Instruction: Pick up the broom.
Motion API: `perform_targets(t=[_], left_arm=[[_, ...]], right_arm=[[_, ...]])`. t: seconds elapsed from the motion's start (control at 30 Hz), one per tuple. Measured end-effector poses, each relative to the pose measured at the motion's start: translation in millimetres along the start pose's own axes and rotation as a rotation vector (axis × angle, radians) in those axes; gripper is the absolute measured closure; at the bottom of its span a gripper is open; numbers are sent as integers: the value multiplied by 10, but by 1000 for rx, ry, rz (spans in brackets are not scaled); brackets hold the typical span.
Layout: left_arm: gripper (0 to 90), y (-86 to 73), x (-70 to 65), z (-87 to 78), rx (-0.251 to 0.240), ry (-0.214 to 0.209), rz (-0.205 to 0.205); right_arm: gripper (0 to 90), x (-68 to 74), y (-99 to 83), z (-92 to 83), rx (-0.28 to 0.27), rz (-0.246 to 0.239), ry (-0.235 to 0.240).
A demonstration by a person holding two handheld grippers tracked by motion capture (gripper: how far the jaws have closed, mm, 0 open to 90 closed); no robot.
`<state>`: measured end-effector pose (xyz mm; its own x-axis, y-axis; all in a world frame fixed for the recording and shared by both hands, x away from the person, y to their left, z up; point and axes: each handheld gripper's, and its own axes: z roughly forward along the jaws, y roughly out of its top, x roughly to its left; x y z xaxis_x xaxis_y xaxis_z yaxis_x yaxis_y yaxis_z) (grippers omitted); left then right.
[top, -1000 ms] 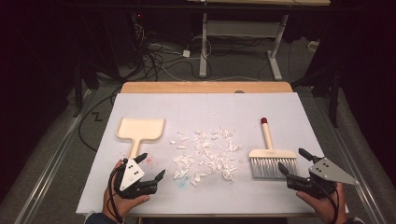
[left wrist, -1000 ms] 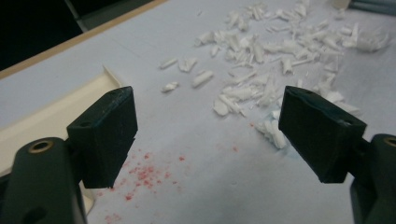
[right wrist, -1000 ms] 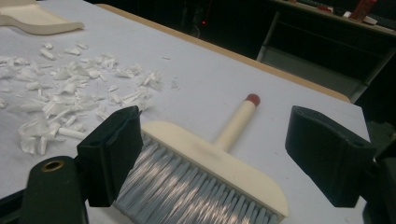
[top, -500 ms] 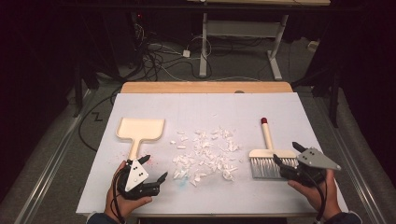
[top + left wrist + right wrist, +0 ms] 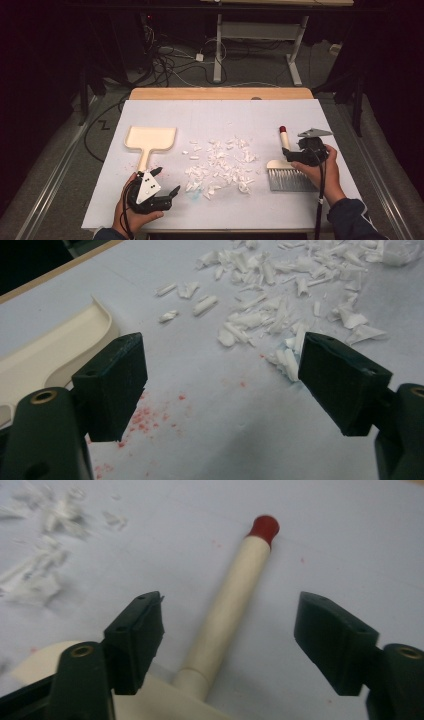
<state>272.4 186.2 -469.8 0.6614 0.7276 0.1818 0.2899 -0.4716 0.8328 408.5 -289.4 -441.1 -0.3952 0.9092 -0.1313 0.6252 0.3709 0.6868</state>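
Right gripper [image 5: 292, 156] sits over the brush [image 5: 286, 165] on the table's right side, its handle [image 5: 227, 607] lying between the jaws, untouched. Jaws still fairly wide but have just been closing.

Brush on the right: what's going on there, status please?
Right gripper astride brush handle, jaws just been closing, pads not touching yet. Left gripper open, idle beside dustpan. Paper scraps unswept; nothing blocking.

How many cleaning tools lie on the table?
2. The dustpan lies at the left, beyond the left gripper. The brush lies at the right, with its handle between the open jaws of the right gripper.
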Motion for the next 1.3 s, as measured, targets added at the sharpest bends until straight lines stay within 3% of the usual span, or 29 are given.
perform_targets(t=[0.03,0.13,0.23,0.5,0.6,0.77,0.9,1.07,1.3], left_arm=[[187,-2,3,1,3,0,1],[189,-8,-5,-8,6,-6,-13],[190,-12,-7,-16,10,-7,-7],[191,0,-13,-14,1,-6,2],[191,2,-15,-10,2,-6,4],[191,1,-15,-8,4,-8,3],[192,-4,-24,-15,10,-12,-9],[195,0,-13,-27,-4,-3,-3],[195,-3,-10,-42,-6,-2,-5]], right_arm=[[396,-39,15,137,49,31,-1],[454,-55,23,284,128,46,17],[517,-85,36,319,130,82,52],[655,-65,44,325,122,103,44],[712,-69,45,331,115,93,45],[713,-71,50,332,118,68,50],[714,-82,44,330,112,68,58],[714,-141,31,256,81,66,102],[714,-178,6,-75,-51,52,126]])
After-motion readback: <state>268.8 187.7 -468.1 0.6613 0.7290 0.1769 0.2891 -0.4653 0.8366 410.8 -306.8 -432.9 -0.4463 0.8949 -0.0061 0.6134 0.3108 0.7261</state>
